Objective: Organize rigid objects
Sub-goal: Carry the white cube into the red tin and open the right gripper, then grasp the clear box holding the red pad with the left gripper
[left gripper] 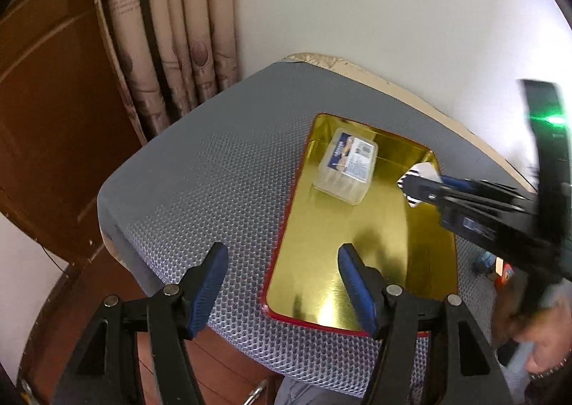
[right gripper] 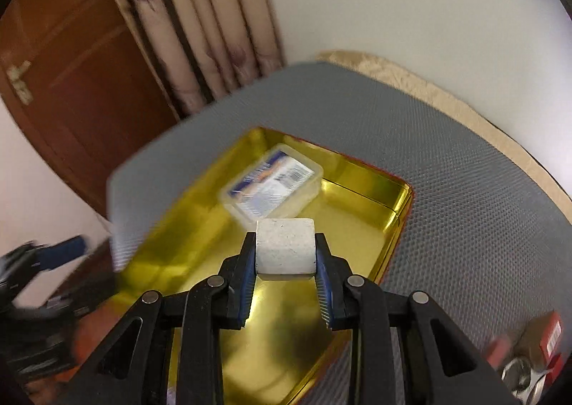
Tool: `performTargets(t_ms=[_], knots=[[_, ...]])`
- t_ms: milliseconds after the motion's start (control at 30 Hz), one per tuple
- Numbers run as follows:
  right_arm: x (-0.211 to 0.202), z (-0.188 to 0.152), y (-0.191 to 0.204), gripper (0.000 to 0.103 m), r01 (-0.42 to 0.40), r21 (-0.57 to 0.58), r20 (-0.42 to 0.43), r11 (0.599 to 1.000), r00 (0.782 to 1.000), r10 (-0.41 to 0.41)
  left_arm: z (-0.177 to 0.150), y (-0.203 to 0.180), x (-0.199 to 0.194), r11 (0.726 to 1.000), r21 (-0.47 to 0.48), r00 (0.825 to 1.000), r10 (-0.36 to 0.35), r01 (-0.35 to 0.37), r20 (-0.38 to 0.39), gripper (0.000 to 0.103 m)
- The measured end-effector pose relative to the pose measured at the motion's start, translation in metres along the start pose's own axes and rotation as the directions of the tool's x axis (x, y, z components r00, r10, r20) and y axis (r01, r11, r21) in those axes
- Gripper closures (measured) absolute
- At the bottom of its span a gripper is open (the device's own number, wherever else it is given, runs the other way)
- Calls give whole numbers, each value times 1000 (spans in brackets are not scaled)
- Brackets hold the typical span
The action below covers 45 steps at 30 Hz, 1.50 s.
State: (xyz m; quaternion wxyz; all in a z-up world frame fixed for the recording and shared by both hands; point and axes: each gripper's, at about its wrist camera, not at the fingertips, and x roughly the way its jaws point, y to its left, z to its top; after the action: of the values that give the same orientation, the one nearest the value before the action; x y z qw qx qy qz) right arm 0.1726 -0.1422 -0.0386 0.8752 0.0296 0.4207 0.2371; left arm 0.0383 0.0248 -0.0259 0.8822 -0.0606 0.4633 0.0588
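A gold tray with a red rim (left gripper: 282, 319) (right gripper: 400, 237) lies on a grey mesh mat (left gripper: 221, 169) (right gripper: 464, 190). A clear plastic box with a blue and white label (left gripper: 346, 165) (right gripper: 271, 187) sits in the tray's far part. My right gripper (right gripper: 286, 255) is shut on a white block (right gripper: 285, 247) and holds it above the tray, just near of the box; it also shows in the left wrist view (left gripper: 416, 187) over the tray's right side. My left gripper (left gripper: 282, 262) is open and empty above the tray's near left rim.
The mat covers a table with a beige edge (left gripper: 393, 83) against a white wall. A curtain (left gripper: 171, 40) and a brown wooden door (left gripper: 53, 101) stand at the far left. Small red and metal objects (right gripper: 529, 351) lie on the mat at the near right.
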Motion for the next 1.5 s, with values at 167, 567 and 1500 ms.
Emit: performTargets(t_ms=[167, 567, 1500], knots=[[24, 6, -1, 75, 25, -14, -39, 1000, 999, -25, 0, 5, 9, 1000, -14, 999, -19, 18, -36, 38], [56, 12, -15, 75, 60, 1, -86, 998, 995, -60, -8, -6, 16, 999, 38, 999, -15, 17, -52, 38], [-205, -311, -203, 10, 718, 389, -43, 577, 639, -768, -79, -163, -25, 746, 485, 890, -395, 456, -230, 38]])
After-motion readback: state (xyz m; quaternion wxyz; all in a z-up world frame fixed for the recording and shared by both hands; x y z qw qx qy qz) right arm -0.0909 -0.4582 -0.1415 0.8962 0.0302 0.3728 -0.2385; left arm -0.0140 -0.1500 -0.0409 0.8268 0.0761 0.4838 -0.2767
